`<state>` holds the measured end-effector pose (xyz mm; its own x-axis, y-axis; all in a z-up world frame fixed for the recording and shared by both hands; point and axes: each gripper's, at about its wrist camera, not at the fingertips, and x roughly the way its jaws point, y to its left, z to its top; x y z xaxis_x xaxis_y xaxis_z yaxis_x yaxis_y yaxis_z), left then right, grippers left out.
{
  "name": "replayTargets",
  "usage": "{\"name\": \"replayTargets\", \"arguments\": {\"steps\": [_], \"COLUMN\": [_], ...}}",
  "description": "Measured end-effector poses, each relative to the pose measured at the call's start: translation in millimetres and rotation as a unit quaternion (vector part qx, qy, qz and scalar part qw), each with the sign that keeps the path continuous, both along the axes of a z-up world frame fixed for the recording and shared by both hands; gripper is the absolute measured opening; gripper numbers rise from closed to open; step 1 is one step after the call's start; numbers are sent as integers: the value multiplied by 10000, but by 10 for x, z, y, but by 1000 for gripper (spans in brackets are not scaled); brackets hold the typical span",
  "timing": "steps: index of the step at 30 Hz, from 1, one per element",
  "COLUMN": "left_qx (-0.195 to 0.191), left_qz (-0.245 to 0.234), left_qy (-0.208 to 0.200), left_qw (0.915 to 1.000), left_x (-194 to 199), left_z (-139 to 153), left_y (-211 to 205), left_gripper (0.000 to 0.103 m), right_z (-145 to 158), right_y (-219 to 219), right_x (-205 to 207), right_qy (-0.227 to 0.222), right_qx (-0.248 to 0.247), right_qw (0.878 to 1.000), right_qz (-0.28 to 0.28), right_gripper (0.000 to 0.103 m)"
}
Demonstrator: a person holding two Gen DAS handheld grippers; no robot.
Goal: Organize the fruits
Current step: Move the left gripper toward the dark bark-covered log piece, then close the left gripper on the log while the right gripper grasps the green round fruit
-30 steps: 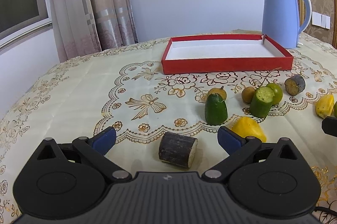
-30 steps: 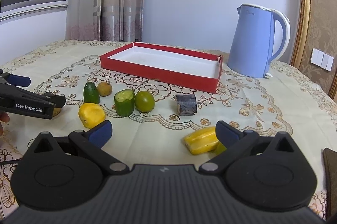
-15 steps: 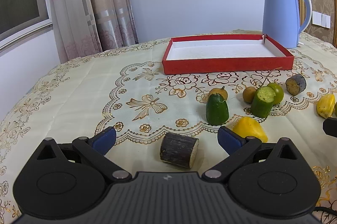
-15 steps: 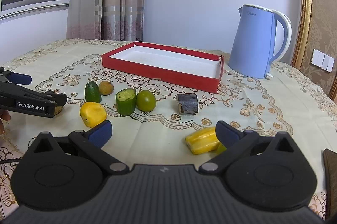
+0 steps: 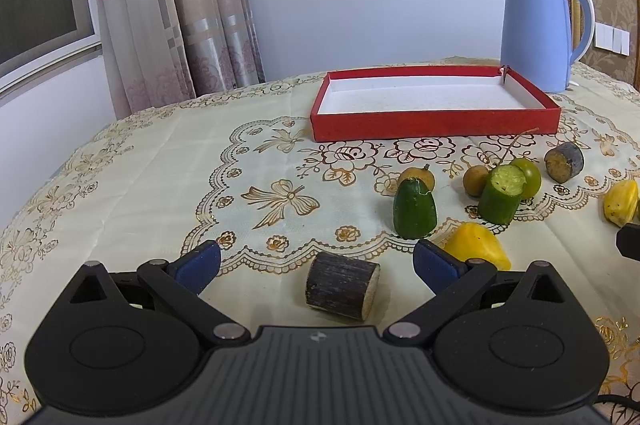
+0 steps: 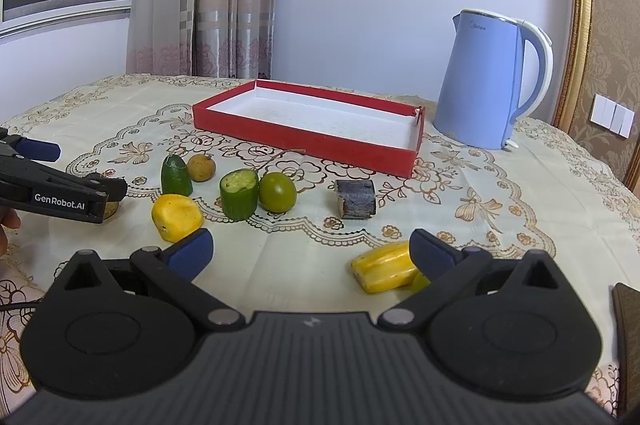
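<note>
My left gripper [image 5: 316, 259] is open, its blue pads wide on either side of a dark sugarcane piece [image 5: 342, 292] lying on the tablecloth. Beyond it stand two green cucumber pieces [image 5: 414, 209] [image 5: 502, 193], two brown longans [image 5: 416, 179], a green lime [image 5: 527, 177], a yellow fruit piece [image 5: 478, 251] and a second dark piece [image 5: 564, 162]. The red tray [image 5: 434, 129] is empty. My right gripper [image 6: 310, 249] is open and empty; a yellow starfruit piece [image 6: 386, 267] lies by its right pad. The left gripper [image 6: 60, 191] shows at the left of the right wrist view.
A blue electric kettle [image 6: 486, 85] stands right of the tray [image 6: 304, 137]. A dark object [image 6: 628, 341] sits at the table's right edge. Curtains and a window are behind the table. Another yellow piece [image 5: 621, 201] lies far right in the left wrist view.
Both grippers have eased slightly back and up; the scene shifts a little in each view. Neither gripper has opened or shut, and no fruit has moved.
</note>
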<state>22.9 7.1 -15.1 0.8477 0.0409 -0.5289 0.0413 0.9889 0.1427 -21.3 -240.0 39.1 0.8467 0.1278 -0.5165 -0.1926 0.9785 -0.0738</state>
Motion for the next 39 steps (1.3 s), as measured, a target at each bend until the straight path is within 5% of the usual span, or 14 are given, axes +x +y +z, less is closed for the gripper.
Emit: {"name": "replayTargets", "arguments": {"steps": [6,14,27,29,31,39], "left_qx": [12,-158,-79,-54,7,31], "left_qz": [18,15,-113,-99,-44,-88], "left_qy": [8,217,298,267,160,103], "left_qw": [10000,9996,9995,9996,9999,9999], "left_x": [5,38,83,85,80,112], "left_z": [-7,-35,-42,-37,-25,4], "left_y": [10,43,-11,-19,-24,-37], "left_gripper": [99,70,71,87,91,85], "right_z": [1,-1,-1,0,0,-3], "right_y": [2,-1,-2,-5,-9,-11], "right_x": [-2,0,0,-3,-2,2], "right_qy": [-6,1,5,0,1,3], "right_qx": [0,4,5,7,3,7], "right_qw": [10000,10000,10000,10000,10000,10000], "right_qz": [-2,-1,-5,-3,-6,-10], "right_gripper": [103,103,103,103,103,103]}}
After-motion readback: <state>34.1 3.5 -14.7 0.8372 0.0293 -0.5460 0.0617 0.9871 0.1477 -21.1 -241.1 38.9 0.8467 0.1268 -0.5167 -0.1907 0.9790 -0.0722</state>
